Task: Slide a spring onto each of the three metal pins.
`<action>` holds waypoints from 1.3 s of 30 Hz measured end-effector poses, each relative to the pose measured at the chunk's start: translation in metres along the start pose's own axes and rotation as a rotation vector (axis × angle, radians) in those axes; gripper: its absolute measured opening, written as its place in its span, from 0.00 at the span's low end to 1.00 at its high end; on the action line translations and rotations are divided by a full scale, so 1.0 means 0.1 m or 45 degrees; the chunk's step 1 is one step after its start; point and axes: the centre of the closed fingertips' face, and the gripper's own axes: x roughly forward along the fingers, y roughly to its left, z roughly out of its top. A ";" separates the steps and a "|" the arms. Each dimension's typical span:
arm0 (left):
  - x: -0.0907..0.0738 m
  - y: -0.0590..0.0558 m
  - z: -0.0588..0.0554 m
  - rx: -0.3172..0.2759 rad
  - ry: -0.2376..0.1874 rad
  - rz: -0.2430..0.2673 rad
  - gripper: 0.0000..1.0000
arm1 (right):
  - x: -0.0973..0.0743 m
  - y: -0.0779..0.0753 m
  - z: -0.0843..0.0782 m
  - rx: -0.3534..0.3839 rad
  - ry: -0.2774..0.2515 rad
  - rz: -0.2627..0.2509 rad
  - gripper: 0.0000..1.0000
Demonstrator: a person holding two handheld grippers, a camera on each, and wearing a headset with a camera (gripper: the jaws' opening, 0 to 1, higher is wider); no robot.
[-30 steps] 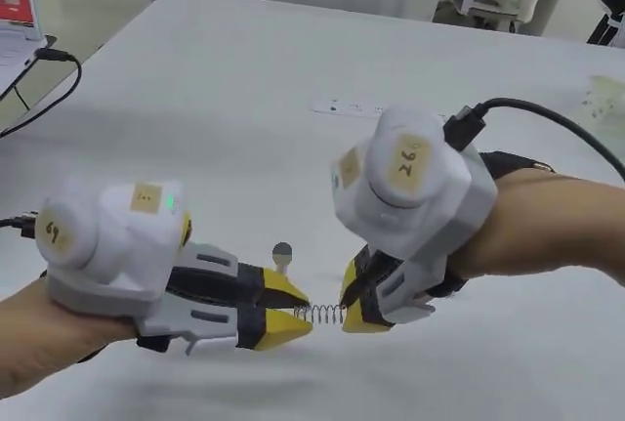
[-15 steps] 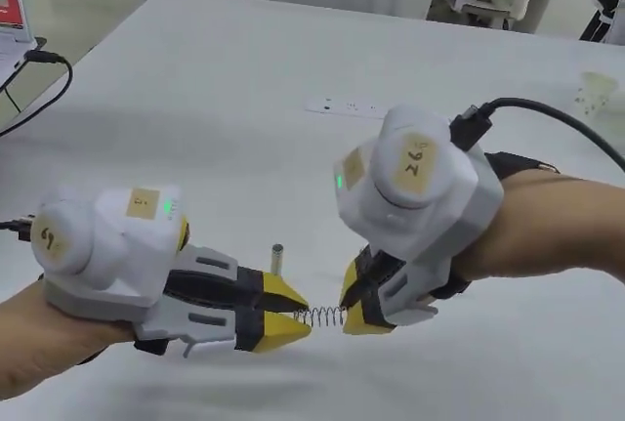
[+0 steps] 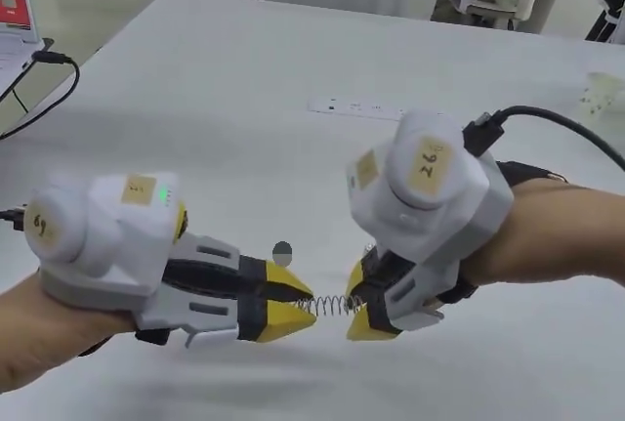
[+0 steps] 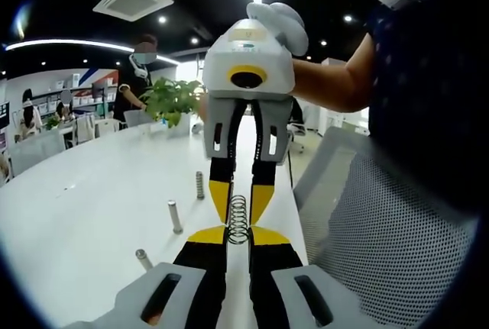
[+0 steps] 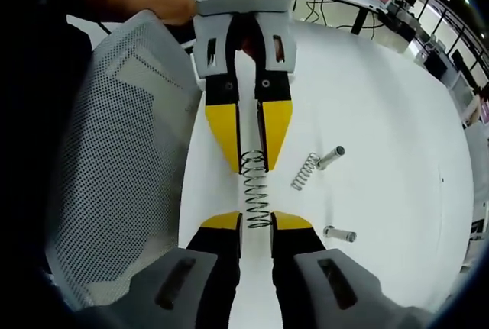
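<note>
A small steel spring (image 3: 330,305) hangs level just above the white table (image 3: 244,118), one end in each gripper. My left gripper (image 3: 305,304) is shut on its left end, and my right gripper (image 3: 356,312) is shut on its right end. The left gripper view has the spring (image 4: 238,218) between my left gripper (image 4: 238,235) and the right gripper (image 4: 240,201) facing it. Beside them stand two bare pins (image 4: 176,216) (image 4: 143,259) and a pin wearing a spring (image 4: 200,185). One pin (image 3: 282,253) stands just behind the jaws.
A white power strip (image 3: 366,107) lies farther back on the table. A black cable (image 3: 557,118) runs from the right gripper. A laptop cable (image 3: 49,55) sits at the far left edge. A mesh chair back (image 5: 114,138) is close beside the table.
Both grippers keep hold of the spring's ends and have drifted slightly to the right. The head view has shifted a little as well.
</note>
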 end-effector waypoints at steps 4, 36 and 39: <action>0.00 -0.01 0.05 0.007 -0.017 0.002 0.02 | 0.01 0.00 -0.01 0.008 -0.004 0.001 0.11; 0.04 -0.05 -0.03 0.039 0.048 0.002 0.02 | -0.18 0.05 0.24 -0.027 -0.100 0.003 0.09; 0.04 -0.07 -0.03 0.041 0.052 -0.001 0.02 | -0.19 0.06 0.28 -0.032 -0.113 0.010 0.09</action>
